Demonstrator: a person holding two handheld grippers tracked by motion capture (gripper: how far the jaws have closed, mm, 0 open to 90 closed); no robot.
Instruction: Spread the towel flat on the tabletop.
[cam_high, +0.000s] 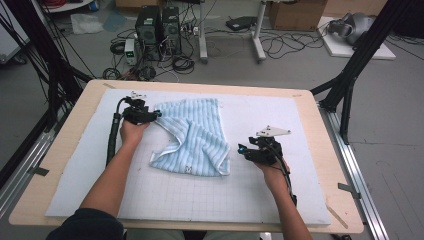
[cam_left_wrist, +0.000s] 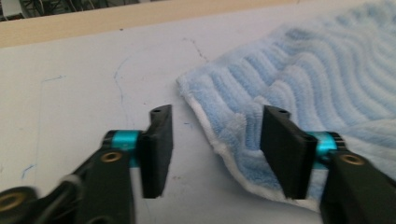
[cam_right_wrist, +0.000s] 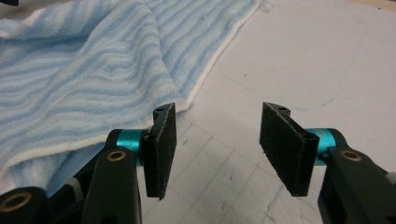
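A light blue striped towel (cam_high: 192, 137) lies rumpled and partly folded on the white gridded mat (cam_high: 200, 195). My left gripper (cam_high: 157, 115) is at the towel's far left corner and is open. In the left gripper view the towel's white-hemmed corner (cam_left_wrist: 233, 135) lies between and under the spread jaws of the left gripper (cam_left_wrist: 219, 154), and neither pad presses on it. My right gripper (cam_high: 242, 149) hovers just right of the towel's near right edge, open. In the right gripper view the towel (cam_right_wrist: 93, 70) lies left of the right gripper (cam_right_wrist: 217, 149), whose jaws stand over bare mat (cam_right_wrist: 303, 60).
The mat covers most of a wooden table (cam_high: 65, 150). Black frame posts (cam_high: 350, 75) stand at the table's far corners. Computer towers (cam_high: 157, 27), cables and boxes sit on the floor beyond the table.
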